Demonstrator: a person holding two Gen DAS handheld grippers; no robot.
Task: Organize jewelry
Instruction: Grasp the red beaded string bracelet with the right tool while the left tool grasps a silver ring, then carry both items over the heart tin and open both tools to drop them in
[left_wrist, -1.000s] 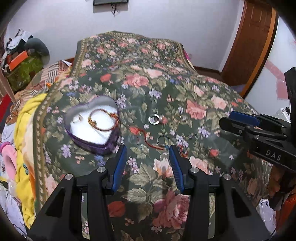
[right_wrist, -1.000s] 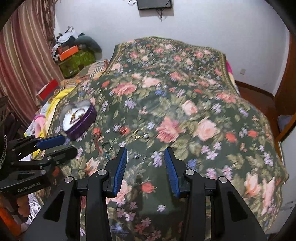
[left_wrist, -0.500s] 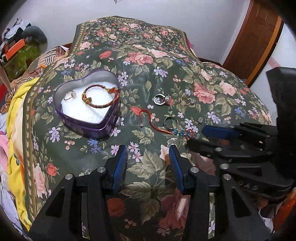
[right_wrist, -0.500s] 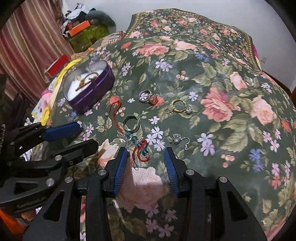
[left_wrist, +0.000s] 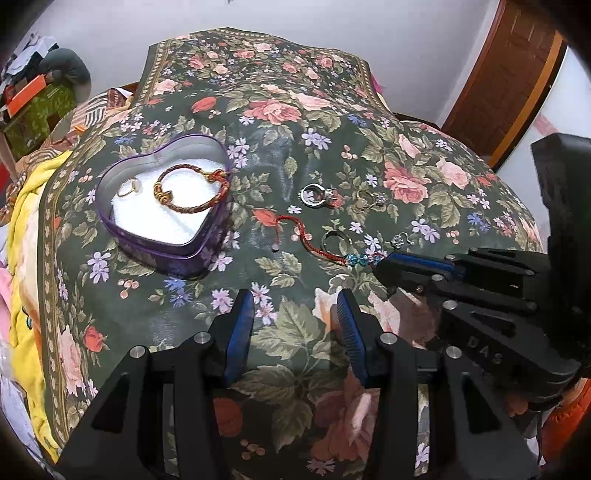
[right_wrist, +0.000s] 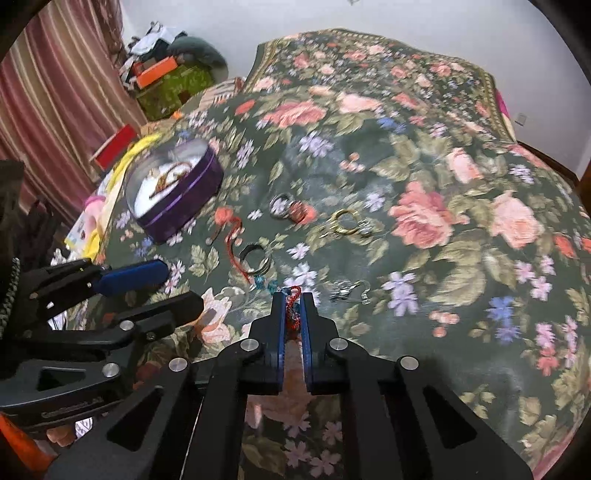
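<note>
A red cord bracelet (right_wrist: 232, 236) with blue beads (left_wrist: 354, 259) lies on the floral bedspread (left_wrist: 332, 129). My right gripper (right_wrist: 292, 306) is shut on the bracelet's knotted red end; in the left wrist view its tips (left_wrist: 382, 264) meet at the beads. A purple heart-shaped tin (left_wrist: 110, 225) at the left holds a red-and-gold bangle (left_wrist: 192, 192) and a thin ring (left_wrist: 127, 188). My left gripper (left_wrist: 295, 317) stands open over bare cloth, right of the tin, with nothing between its fingers.
Loose on the cloth are a silver ring (left_wrist: 312, 194), a gold ring (left_wrist: 364, 197), a dark band (left_wrist: 334, 240) and a small earring (right_wrist: 349, 290). Yellow bedding (left_wrist: 26, 258) and clutter lie off the bed's left side. A wooden door (left_wrist: 509, 74) stands at the right.
The right gripper has shut on the red cord's end, which lay between its open jaws before. Both grippers have sunk towards the bedspread.
</note>
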